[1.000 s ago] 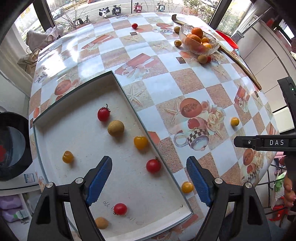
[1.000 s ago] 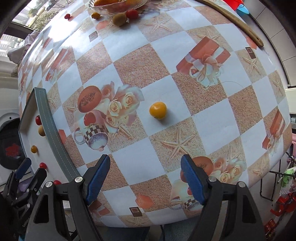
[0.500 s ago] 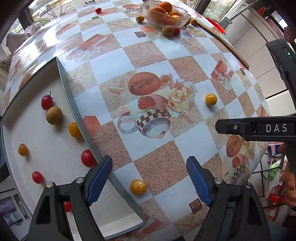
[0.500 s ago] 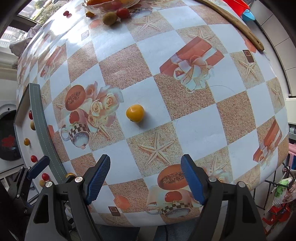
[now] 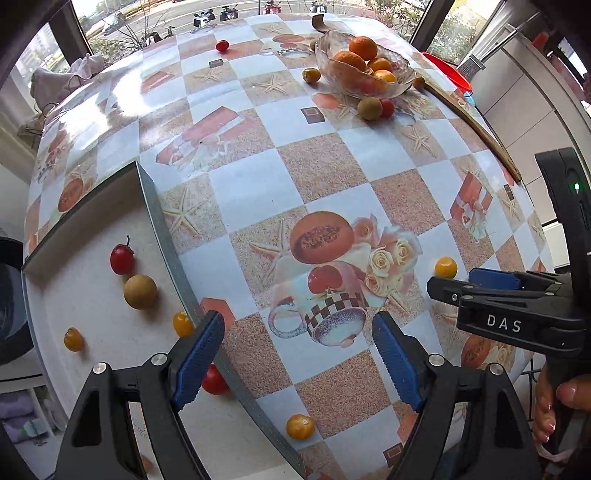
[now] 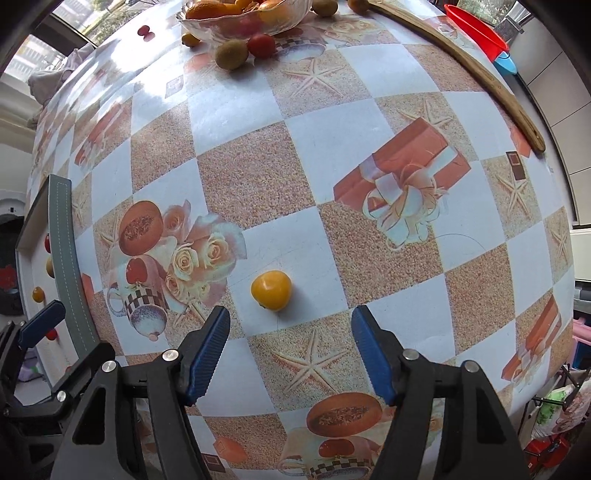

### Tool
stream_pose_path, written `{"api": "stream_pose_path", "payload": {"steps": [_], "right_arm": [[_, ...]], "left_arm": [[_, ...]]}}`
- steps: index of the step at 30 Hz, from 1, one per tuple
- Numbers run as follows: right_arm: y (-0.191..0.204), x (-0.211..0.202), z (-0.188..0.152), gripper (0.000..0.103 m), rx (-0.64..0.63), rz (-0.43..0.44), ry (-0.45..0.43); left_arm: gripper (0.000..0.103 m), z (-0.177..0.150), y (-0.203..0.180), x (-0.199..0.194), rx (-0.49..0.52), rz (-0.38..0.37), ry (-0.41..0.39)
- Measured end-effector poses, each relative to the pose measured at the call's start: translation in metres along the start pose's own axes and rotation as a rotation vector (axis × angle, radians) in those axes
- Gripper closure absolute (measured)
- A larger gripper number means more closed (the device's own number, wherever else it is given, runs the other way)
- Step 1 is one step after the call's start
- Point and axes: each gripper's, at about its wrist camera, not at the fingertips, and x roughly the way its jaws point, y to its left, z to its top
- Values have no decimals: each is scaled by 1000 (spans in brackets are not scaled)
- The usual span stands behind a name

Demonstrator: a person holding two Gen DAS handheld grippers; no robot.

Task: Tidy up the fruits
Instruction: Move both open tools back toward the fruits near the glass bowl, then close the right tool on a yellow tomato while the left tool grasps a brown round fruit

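In the left wrist view, the left gripper's finger (image 5: 201, 363) covers part of a red tomato (image 5: 214, 380) at the tray's (image 5: 162, 229) right wall. An orange fruit (image 5: 146, 463) near the tray's front edge is mostly hidden. In the right wrist view, the glass bowl (image 6: 236, 27) at the surface's far edge is cut off.

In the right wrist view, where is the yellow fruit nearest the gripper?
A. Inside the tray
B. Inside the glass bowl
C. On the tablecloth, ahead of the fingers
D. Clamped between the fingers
C: the yellow fruit lies on the tablecloth, beyond the right gripper, untouched.
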Motion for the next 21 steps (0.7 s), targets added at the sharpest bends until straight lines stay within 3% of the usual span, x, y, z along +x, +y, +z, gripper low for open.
{"api": "stream_pose_path", "payload": {"steps": [8, 13, 15, 21], "right_arm": [[11, 0, 6, 52, -53, -9, -62], [29, 4, 11, 75, -91, -8, -94], [32, 1, 15, 79, -91, -8, -110], [5, -7, 45, 85, -2, -9, -146]], "left_arm": [[20, 69, -8, 20, 15, -6, -57], [20, 101, -33, 41, 57, -27, -73], [20, 111, -42, 47, 69, -32, -83], [20, 134, -59, 64, 56, -47, -115]]}}
